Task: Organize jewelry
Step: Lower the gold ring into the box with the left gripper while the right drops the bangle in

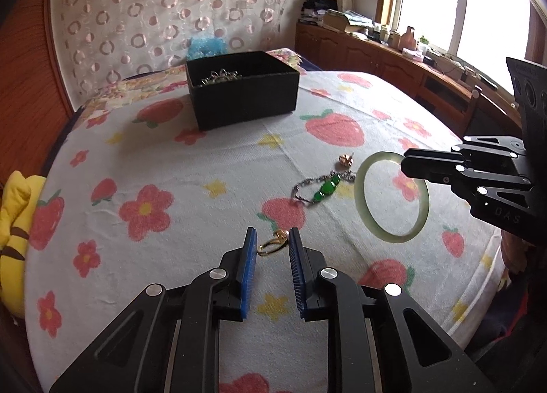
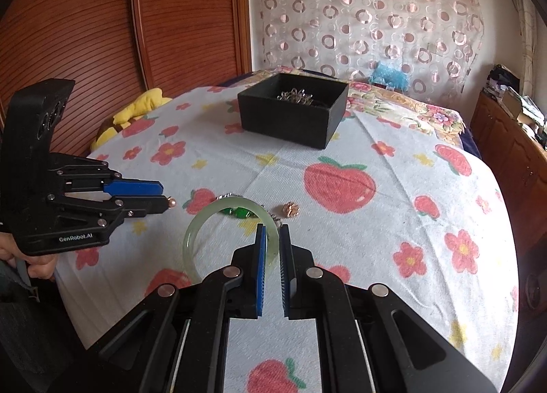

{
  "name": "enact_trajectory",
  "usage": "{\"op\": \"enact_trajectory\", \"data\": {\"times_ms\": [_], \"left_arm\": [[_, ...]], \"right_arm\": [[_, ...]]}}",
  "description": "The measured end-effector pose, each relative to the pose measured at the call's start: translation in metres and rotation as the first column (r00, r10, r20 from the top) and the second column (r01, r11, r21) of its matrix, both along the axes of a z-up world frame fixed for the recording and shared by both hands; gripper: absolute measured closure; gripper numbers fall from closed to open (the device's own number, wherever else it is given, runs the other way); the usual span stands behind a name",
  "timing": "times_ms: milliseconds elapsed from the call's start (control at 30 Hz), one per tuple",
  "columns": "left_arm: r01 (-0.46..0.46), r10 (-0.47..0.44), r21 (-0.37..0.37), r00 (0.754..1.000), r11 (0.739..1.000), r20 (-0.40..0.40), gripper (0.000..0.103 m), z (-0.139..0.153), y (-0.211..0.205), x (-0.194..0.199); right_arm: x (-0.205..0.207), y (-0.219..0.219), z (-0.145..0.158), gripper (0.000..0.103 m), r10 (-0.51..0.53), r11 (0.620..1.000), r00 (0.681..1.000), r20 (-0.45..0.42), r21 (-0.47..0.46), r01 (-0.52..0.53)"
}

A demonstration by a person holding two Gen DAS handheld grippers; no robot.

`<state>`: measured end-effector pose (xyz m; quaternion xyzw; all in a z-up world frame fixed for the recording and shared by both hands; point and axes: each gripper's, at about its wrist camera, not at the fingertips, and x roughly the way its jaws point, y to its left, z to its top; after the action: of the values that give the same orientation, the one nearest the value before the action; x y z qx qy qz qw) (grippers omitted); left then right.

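Holding the jade bangle (image 2: 218, 235) clamped in my right tool (image 2: 271, 234), lifted at frame centre, I judge the black box (image 2: 290, 119) at upper centre comes next. My left tool (image 1: 271, 239) gapes around the gold ring (image 1: 271, 244) on the bed.

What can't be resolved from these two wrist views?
- Black box contents: the near wall hides most in the left wrist view; the right wrist view shows only tangled silver chain, too small to identify.
- Gold ring: partly hidden between the left gripper fingers; contact unclear.
- Green-stone bracelet: mostly hidden behind the jade bangle in the right wrist view.
- Right gripper: whether its pads touch the bangle.
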<state>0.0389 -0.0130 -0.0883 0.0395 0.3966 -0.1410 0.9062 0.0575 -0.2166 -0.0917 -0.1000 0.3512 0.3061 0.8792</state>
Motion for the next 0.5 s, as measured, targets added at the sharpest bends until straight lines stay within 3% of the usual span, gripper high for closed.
{"op": "enact_trajectory", "data": {"times_ms": [500], "left_arm": [[-0.051, 0.053, -0.025, 0.995, 0.998, 0.087, 0.085, 0.035, 0.011, 0.018]], "right_arm": [[0.018, -0.013, 0.017, 0.094, -0.056, 0.997, 0.998, 0.027, 0.045, 0.055]]}}
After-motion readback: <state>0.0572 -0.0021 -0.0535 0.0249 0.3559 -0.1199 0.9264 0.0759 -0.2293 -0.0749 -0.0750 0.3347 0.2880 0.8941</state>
